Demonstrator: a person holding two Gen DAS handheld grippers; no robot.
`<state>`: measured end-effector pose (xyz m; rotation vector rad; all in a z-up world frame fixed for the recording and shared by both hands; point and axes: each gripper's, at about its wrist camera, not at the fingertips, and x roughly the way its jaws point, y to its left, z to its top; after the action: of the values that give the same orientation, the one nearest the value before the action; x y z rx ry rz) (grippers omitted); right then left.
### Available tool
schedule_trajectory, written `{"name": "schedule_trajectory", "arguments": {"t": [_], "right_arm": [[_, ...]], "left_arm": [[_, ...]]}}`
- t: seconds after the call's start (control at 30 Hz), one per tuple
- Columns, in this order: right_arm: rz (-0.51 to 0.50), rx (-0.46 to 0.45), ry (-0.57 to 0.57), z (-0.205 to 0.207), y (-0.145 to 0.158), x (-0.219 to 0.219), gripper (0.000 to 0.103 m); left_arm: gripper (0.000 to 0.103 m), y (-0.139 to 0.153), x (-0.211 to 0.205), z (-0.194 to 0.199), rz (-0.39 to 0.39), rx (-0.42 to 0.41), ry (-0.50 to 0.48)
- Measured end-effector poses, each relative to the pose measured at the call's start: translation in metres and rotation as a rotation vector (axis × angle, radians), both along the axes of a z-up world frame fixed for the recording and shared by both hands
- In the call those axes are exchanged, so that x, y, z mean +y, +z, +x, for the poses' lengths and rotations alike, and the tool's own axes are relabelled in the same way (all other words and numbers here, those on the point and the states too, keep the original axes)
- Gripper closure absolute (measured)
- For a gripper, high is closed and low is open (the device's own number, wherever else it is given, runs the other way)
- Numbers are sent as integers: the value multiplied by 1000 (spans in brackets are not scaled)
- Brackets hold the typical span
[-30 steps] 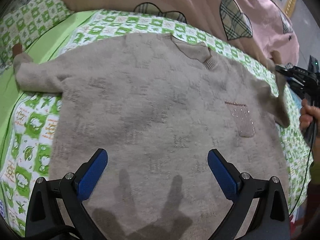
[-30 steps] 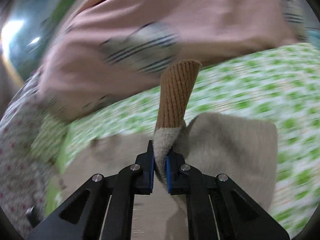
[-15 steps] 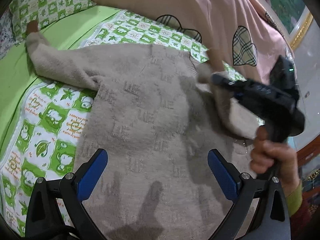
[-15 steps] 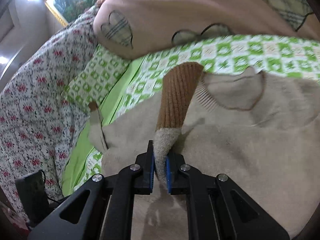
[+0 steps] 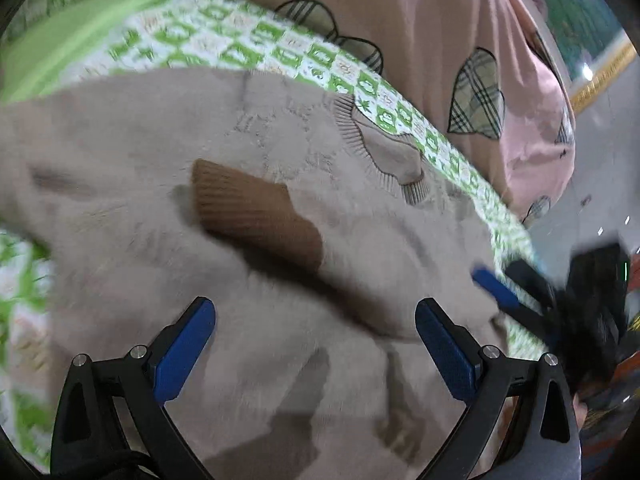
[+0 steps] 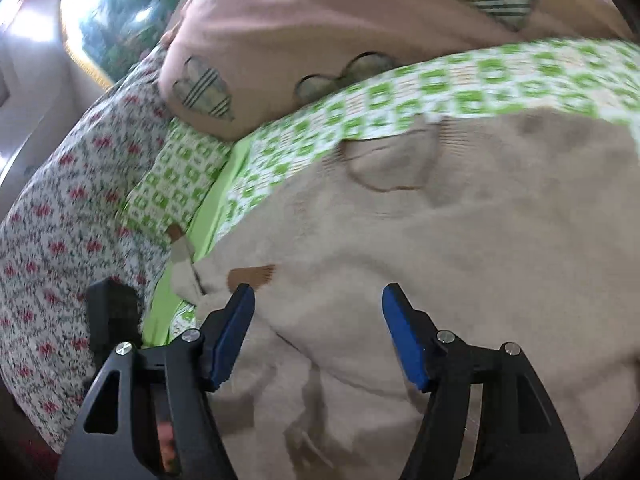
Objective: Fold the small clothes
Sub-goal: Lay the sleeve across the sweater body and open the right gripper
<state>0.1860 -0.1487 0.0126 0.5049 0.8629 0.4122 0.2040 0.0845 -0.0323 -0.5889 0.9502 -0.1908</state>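
A small beige fuzzy sweater (image 5: 132, 184) lies flat on the green-and-white checked sheet (image 5: 256, 44), neckline (image 5: 384, 152) toward the far side. One sleeve is folded across its body, its brown ribbed cuff (image 5: 252, 208) lying on the chest. My left gripper (image 5: 316, 344) hovers open over the sweater's lower part with nothing between its fingers. My right gripper (image 6: 318, 332) is over the sweater (image 6: 480, 260) too; its jaws are opening and nothing is between them, the released cuff (image 6: 252, 274) lying just ahead of its left finger. The right gripper (image 5: 520, 300) also shows blurred at the left wrist view's right edge.
A pink quilt with plaid hearts (image 5: 440, 40) is heaped behind the sweater. A floral bedcover (image 6: 60, 220) and a checked pillow (image 6: 176, 184) lie to the left in the right wrist view. The other sleeve (image 6: 184, 264) stretches toward the pillow.
My right gripper carried the sleeve across the sweater, then let go; the brown cuff now lies on the sweater's chest. The left gripper shifted over the sweater and stayed open.
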Motion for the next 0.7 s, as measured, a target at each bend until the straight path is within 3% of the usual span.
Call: {"name": "schedule_trajectory", "arguments": {"t": [0.13, 0.23, 0.33, 0.4, 0.5, 0.7], "right_arm": [[8, 21, -67, -26, -2, -26, 36], [21, 33, -96, -40, -4, -40, 35], [30, 31, -129, -49, -7, -52, 35], [47, 34, -145, -51, -9, -56, 35], [39, 32, -137, -51, -10, -53, 35], [-65, -25, -31, -44, -4, -27, 36]], "left_arm": [[3, -6, 12, 23, -111, -22, 36], [3, 20, 14, 23, -205, -118, -8], [3, 49, 12, 15, -215, -217, -38], [3, 53, 15, 10, -220, -232, -35], [3, 41, 17, 7, -153, -156, 5], [3, -6, 17, -15, -144, -20, 34]]}}
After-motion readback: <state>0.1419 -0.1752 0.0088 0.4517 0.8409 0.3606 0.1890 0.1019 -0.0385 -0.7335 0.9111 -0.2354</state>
